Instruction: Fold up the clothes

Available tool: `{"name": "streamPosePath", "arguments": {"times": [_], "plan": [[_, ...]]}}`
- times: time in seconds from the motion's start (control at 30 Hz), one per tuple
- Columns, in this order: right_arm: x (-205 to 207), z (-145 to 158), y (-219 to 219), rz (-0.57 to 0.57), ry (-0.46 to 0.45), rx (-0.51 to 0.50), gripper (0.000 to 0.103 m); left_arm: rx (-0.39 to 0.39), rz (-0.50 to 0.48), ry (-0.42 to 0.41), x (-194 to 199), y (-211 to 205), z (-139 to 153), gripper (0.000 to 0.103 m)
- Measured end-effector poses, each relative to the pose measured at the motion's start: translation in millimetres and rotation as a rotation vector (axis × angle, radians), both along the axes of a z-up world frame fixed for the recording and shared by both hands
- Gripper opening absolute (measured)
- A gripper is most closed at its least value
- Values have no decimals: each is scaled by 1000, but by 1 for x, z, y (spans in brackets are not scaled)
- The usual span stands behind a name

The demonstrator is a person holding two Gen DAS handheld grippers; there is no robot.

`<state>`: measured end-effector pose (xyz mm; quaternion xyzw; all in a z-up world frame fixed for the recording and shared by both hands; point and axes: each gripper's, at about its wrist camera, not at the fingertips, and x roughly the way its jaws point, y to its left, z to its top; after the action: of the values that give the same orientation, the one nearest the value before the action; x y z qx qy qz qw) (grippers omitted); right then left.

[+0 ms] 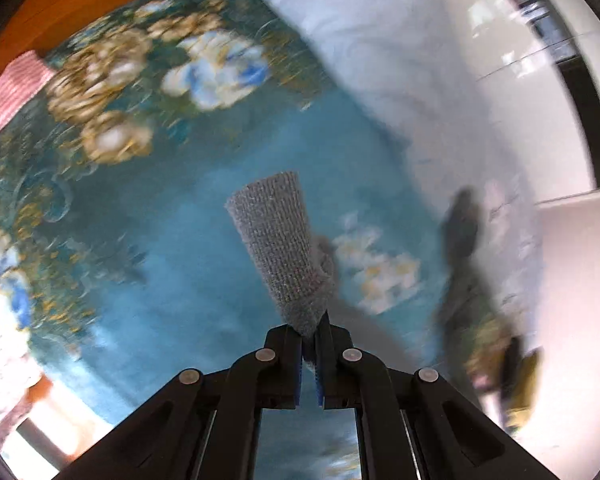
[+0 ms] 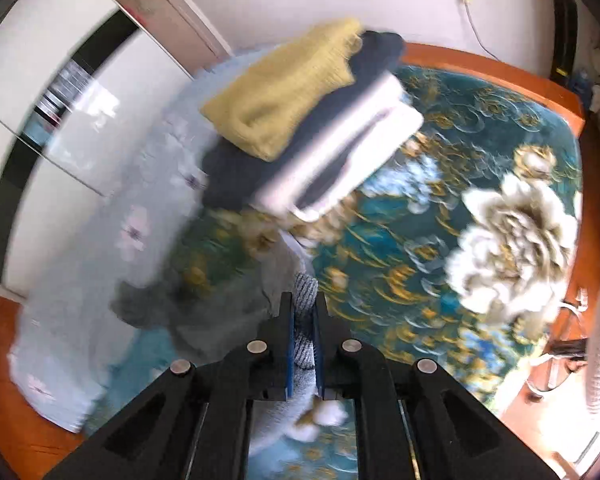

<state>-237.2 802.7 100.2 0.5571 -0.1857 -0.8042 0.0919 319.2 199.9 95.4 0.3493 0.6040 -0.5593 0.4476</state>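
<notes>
Right now both tongs are clamped on cloth, held above a bed w/ a teal floral bedspread (image 2: 440, 240).

Left tongs (image 1: 308, 334): jaws nearly closed, pinching the end of a grey knit piece (image 1: 275, 236). It sticks out ahead of the jaws as a tapered flap, clear of the bedspread, w/ a second layer showing just behind its right edge. Looks like a cuff or corner of a garment; can't say which.

Right tongs (image 2: 303, 320): jaws close together, gripping a grey-and-white ribbed knit (image 2: 304, 292) that runs between the blue pads and out past the tips. Pale grey fabric (image 2: 275, 276) trails from it to the left & down toward the bedspread. Prob. the same garment as in the left view, but the blur doesn't settle it.

Done so far, judging by how things lie: a pile of folded clothes (image 2: 312, 132) sits at the far end of the bed, touching a pale blue quilt (image 2: 99, 248) — yellow knit sweater (image 2: 283, 92) on top, a dark navy item under it, a white-and-dark folded piece beside. A pink striped cloth (image 1: 11, 92) lies at the bed's edge in the left view; folded or not, can't tell.

Left to do: the grey knit is in the air, not laid flat or folded, so it's mid-handling. Both views are smeared w/ motion. Whether it's being spread out to start its fold or carried over a crease, the pics don't say. No other loose clothes show.
</notes>
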Motion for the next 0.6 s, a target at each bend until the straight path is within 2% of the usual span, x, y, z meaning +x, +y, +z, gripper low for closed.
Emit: {"name": "streamPosePath", "arguments": {"times": [0.07, 0.1, 0.13, 0.2, 0.3, 0.47, 0.6], "plan": [[5, -58, 13, -11, -214, -50, 13, 76, 47, -72, 11, 8, -26, 5], [12, -82, 19, -36, -294, -16, 16, 99, 74, -98, 18, 10, -34, 5], [20, -95, 25, -61, -314, 16, 16, 109, 99, -116, 23, 13, -38, 5], [33, -103, 40, -134, -326, -6, 17, 119, 118, -133, 28, 16, -42, 5], [34, -103, 37, -140, -331, -22, 21, 50, 84, -142, 24, 13, -30, 5], [15, -82, 4, -26, -305, -34, 21, -89, 19, -148, 15, 7, -6, 5], [3, -73, -44, 144, -287, -22, 26, -201, -33, -153, 9, 3, 13, 5]]}}
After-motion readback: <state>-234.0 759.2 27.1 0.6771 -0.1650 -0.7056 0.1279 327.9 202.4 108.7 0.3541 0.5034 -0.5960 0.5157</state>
